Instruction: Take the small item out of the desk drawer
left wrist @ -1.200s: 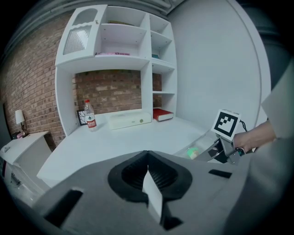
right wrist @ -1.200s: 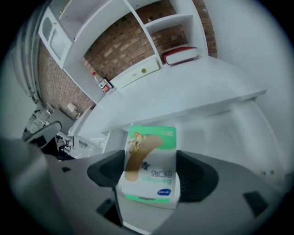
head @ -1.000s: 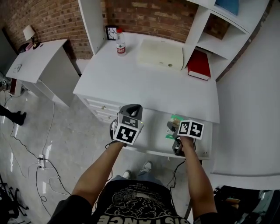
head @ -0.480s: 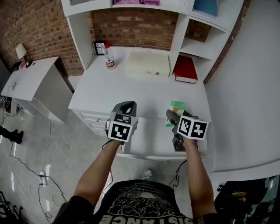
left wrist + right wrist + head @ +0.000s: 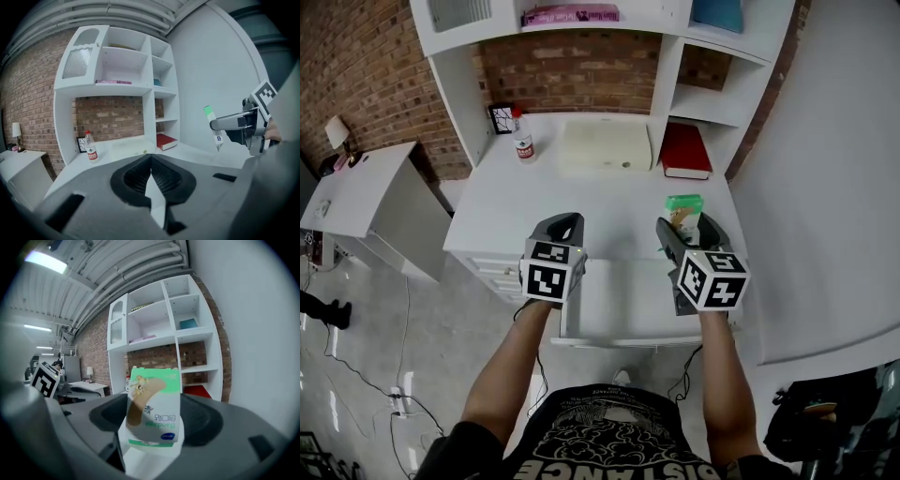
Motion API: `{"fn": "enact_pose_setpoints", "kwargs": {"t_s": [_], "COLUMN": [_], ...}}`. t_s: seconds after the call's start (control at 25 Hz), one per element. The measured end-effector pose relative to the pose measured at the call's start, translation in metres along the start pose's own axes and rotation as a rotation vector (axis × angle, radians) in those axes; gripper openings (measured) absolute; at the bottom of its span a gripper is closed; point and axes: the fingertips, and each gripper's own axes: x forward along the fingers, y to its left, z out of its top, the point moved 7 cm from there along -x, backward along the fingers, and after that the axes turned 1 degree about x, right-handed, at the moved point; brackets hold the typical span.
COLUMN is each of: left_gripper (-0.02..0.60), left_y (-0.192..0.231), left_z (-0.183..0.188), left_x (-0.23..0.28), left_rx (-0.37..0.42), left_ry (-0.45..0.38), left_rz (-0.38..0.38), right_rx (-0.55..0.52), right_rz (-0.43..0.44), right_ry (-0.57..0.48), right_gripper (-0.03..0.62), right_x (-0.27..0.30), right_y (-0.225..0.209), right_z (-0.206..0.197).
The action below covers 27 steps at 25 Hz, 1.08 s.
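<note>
Box (image 5: 684, 211) of bandages, green and white, upright between the pads of the right tool (image 5: 686, 225), which pinches it by its sides; the right gripper view shows its printed face (image 5: 154, 413) filling the gap between the jaws. In the head view it hangs over the right part of the bench (image 5: 581, 206), clear of the surface. Nearest the person, the drawer (image 5: 619, 309) stands pulled out below the bench's near edge, between the two arms. Left tool (image 5: 562, 223), level with the right one and well apart from it, has its jaws pressed together at the tips with nothing between them (image 5: 151, 159); from its view the box (image 5: 212, 125) appears edge-on at the right. At the far side of the bench, left to right: frame (image 5: 501, 118), bottle (image 5: 523, 145) with a red label, flat white case (image 5: 602, 148), red book (image 5: 684, 150). Shelves (image 5: 572, 19) rise behind.
</note>
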Motion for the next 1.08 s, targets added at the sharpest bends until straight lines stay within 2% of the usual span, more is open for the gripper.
{"fn": "enact_pose_setpoints", "kwargs": {"t_s": [0.28, 1.08], "left_gripper": [0.006, 0.006], "left_y": [0.000, -0.006], "left_z": [0.011, 0.015], "left_x": [-0.001, 0.001], "left_rx": [0.018, 0.025], "left_ry": [-0.020, -0.035], "left_rz": [0.002, 0.006], "right_rx": [-0.080, -0.102], "right_rz": [-0.015, -0.024], "right_ry": [-0.048, -0.066], "right_gripper": [0.348, 0.348], "right_x": [-0.005, -0.006], "right_y": [0.001, -0.003], "right_z": [0.014, 0.015]}}
